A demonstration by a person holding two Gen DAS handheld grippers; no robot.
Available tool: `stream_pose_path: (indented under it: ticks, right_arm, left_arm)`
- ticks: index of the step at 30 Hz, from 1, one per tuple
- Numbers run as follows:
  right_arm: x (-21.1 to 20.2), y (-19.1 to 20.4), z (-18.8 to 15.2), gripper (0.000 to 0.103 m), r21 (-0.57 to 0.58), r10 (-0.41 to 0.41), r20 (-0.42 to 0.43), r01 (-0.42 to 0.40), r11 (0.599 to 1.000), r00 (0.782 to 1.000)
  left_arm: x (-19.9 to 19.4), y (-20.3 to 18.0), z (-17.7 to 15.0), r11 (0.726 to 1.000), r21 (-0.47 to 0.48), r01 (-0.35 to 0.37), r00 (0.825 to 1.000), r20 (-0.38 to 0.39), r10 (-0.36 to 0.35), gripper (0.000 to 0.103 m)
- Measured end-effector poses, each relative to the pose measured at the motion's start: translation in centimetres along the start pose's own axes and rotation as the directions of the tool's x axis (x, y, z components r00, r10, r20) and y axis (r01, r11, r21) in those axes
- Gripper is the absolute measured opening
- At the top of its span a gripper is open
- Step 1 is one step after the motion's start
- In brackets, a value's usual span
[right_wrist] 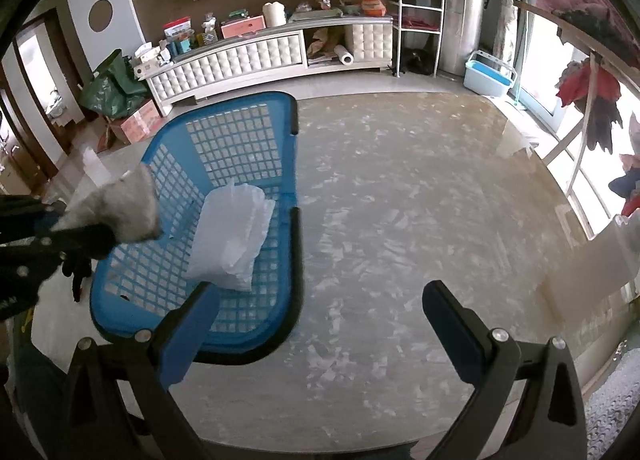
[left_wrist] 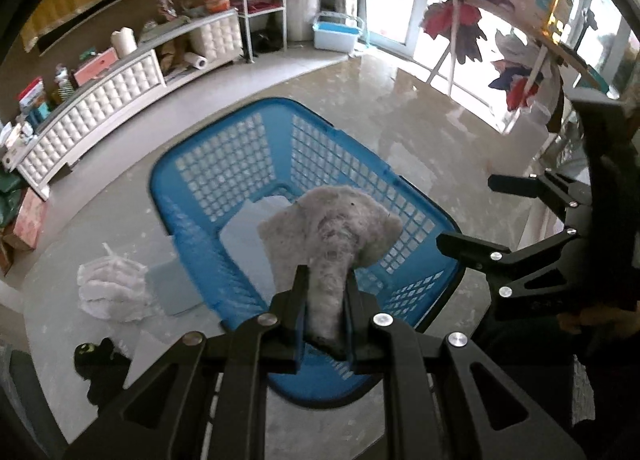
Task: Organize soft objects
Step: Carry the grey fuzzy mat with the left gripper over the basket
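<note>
Grippers: 2, left gripper [left_wrist: 324, 280] w/ grey plush [left_wrist: 332, 236] pinched, right gripper [right_wrist: 320, 300] w/ nothing betw. its fingers. Blue basket [left_wrist: 224, 268]: 1. White folded cloth [right_wrist: 236, 236] in basket: 1. Soft items on the table outside basket: 3, i.e. 1 white crumpled cloth [left_wrist: 112, 288], 1 pale blue flat pad [left_wrist: 172, 288], 1 black plush [left_wrist: 100, 360]. Small blue tub [right_wrist: 488, 75] on floor by window: 1. White wire rack [right_wrist: 420, 11]: 1.

Pale marbled table [right_wrist: 400, 219] with blue basket [left_wrist: 224, 163], white bag [left_wrist: 110, 288], black plush toy [left_wrist: 100, 360]
</note>
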State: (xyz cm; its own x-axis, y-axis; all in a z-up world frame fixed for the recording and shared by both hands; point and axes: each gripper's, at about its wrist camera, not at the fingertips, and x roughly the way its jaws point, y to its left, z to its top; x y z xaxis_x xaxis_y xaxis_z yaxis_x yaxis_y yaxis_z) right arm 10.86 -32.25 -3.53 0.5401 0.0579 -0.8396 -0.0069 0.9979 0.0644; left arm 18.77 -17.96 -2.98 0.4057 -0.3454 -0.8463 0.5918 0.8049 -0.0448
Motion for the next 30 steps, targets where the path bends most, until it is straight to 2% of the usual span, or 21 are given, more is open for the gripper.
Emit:
stream_pose_path:
  ticks: [12,19,30]
  right_arm:
    - [1.4,-0.8,-0.5,0.102,0.029,0.017,-0.025,-0.016,0.999,1.000]
    - [1.4,-0.9,-0.4,0.102,0.028,0.025,-0.024,-0.025,0.999,0.999]
    - [1.9,-1.2,-0.1,0.102,0.043,0.034,-0.031,-0.033,0.999,0.999]
  left_arm:
    - [5.7,-1.8,1.2,0.996,0.066,0.056,0.994,-0.093,-0.050,0.013]
    - [8.5,-1.7,1.3,0.995,0.081,0.058,0.989,-0.143,-0.046,0.014]
    - [9.9,-1.8,1.3,0.994,0.093,0.048,0.984,-0.177,-0.031,0.015]
